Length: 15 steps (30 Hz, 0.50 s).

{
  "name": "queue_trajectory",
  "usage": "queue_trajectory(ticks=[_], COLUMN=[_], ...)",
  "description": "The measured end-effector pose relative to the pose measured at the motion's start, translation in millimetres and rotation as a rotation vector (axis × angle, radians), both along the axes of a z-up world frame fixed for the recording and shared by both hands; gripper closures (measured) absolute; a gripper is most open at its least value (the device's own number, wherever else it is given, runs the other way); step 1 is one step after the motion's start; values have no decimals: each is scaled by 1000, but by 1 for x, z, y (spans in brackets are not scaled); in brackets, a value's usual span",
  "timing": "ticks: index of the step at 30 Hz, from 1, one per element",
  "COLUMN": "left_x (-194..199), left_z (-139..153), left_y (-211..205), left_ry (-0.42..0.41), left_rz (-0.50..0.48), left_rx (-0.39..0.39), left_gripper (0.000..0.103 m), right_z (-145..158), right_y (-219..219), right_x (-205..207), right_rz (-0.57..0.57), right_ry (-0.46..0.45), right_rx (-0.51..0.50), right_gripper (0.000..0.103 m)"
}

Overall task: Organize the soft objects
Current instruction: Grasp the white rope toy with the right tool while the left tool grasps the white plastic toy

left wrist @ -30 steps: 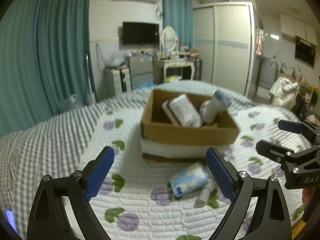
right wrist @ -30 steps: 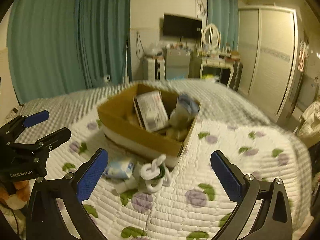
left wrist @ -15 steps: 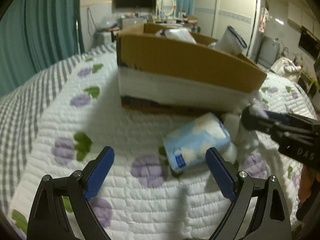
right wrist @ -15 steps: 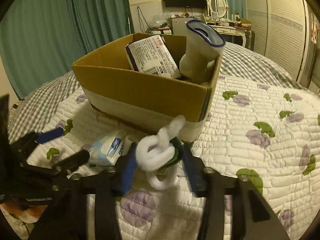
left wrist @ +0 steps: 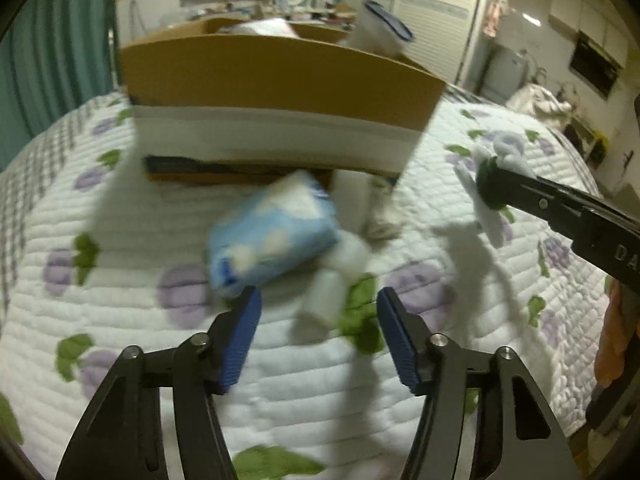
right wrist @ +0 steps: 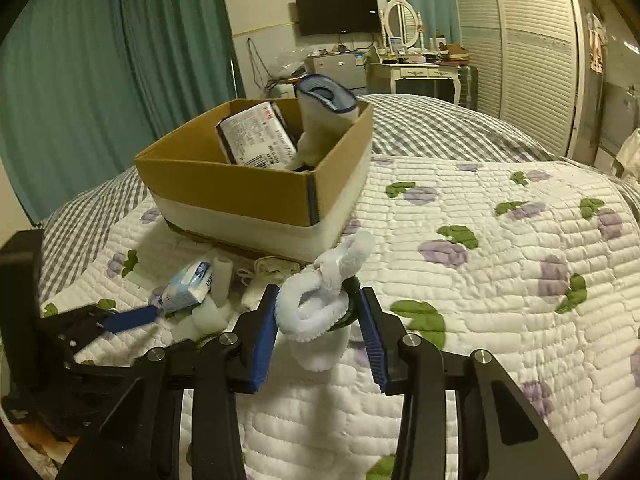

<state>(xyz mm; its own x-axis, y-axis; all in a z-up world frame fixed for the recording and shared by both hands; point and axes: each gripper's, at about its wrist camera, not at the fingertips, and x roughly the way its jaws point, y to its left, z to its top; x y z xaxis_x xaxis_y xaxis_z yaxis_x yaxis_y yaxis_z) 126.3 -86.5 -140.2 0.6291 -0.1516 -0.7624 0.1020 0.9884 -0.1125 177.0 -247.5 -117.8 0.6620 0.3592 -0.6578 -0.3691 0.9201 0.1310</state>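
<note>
A cardboard box [left wrist: 280, 76] [right wrist: 240, 188] stands on the flowered quilt [left wrist: 120, 360]. It holds a printed white packet [right wrist: 256, 140] and a white sock with a blue rim [right wrist: 324, 100]. In front of it lie a light-blue tissue pack [left wrist: 272, 236] [right wrist: 188, 284] and small white rolls [left wrist: 324, 300]. My left gripper [left wrist: 318, 312] is low over the quilt with its jaws closing. One white roll lies between its tips, and the pads stand apart from it. My right gripper [right wrist: 318, 316] is shut on a white fluffy looped toy with a green part [right wrist: 320, 304] [left wrist: 496, 168], held just off the quilt to the box's right.
Another white roll [right wrist: 222, 276] and a cream cord [right wrist: 272, 266] lie against the box's front. Teal curtains [right wrist: 80, 100] hang on the left. A dressing table [right wrist: 420, 72] and a wardrobe [right wrist: 532, 40] stand beyond the bed. The quilt [right wrist: 500, 280] stretches right of the box.
Both grippers dropped toward the quilt in front of the box. The right one shut on the white fluffy toy and raised it slightly. The left jaws narrowed around a white roll.
</note>
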Motion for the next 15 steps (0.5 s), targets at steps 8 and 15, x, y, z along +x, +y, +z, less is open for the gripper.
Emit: queue_trajectory(ticks=[8, 15], left_x=[37, 23], left_z=[-6, -3], left_y=[-5, 2], left_ry=[15, 4], left_rz=[-9, -16], left_rx=[-42, -37], left_gripper=[74, 75], right_z=[-3, -5], right_y=[-7, -5], right_x=[3, -1], right_rz=[-10, -3], right_ry=[14, 10], right_rx=[17, 6], right_gripper=[64, 64])
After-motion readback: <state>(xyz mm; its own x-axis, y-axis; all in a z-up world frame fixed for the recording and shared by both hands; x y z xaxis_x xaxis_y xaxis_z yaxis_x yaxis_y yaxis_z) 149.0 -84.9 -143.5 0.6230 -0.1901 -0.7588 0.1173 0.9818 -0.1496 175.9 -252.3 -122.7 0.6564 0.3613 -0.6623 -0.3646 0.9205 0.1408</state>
